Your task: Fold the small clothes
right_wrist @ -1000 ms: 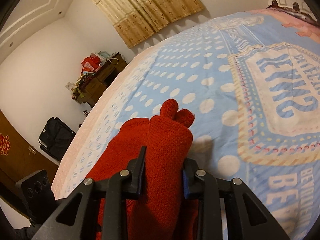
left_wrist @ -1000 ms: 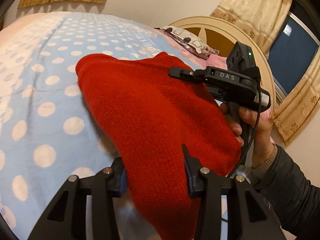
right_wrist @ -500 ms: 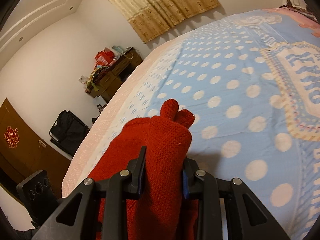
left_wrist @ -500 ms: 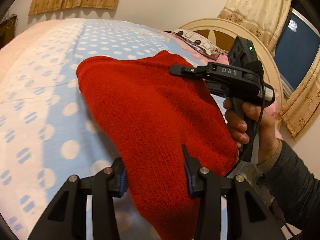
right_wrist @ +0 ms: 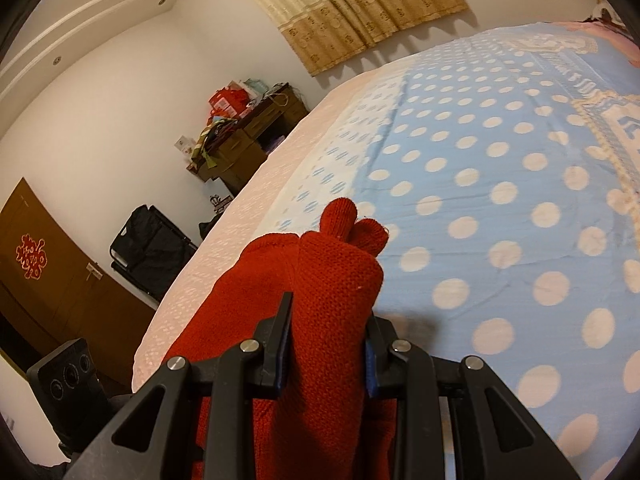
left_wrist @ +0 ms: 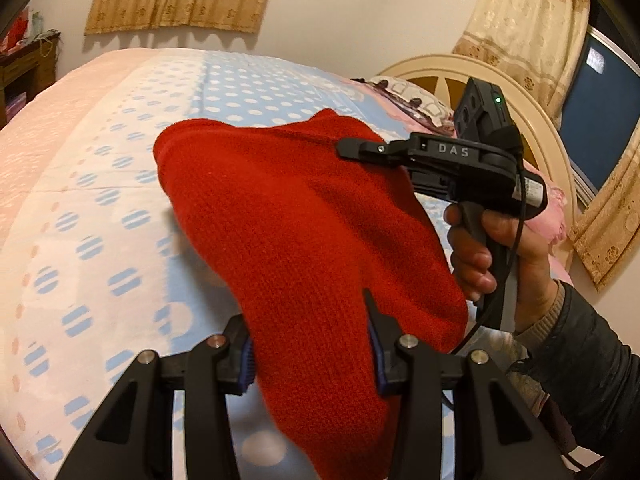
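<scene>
Left gripper (left_wrist: 310,344) jaws pinching red knit garment (left_wrist: 304,232) at 6 o'clock of left view; right gripper (right_wrist: 326,344) jaws clamped on a bunched fold of same garment. It hangs between both, lifted off the bedspread (left_wrist: 120,208), w/ person's hand (left_wrist: 500,256) at 3 o'clock. Progress, as judged: early to mid; garment bunched, not laid flat, no neat fold seen. Left: spread on bed, fold, smooth.

Black tool (left_wrist: 310,344) (blue pads), dark sleeve (left_wrist: 592,364)

Red knit garment (left_wrist: 304,232) lower end (cut off at frame bottom), sleeve (left_wrist: 592,364) past the edge.
</scene>
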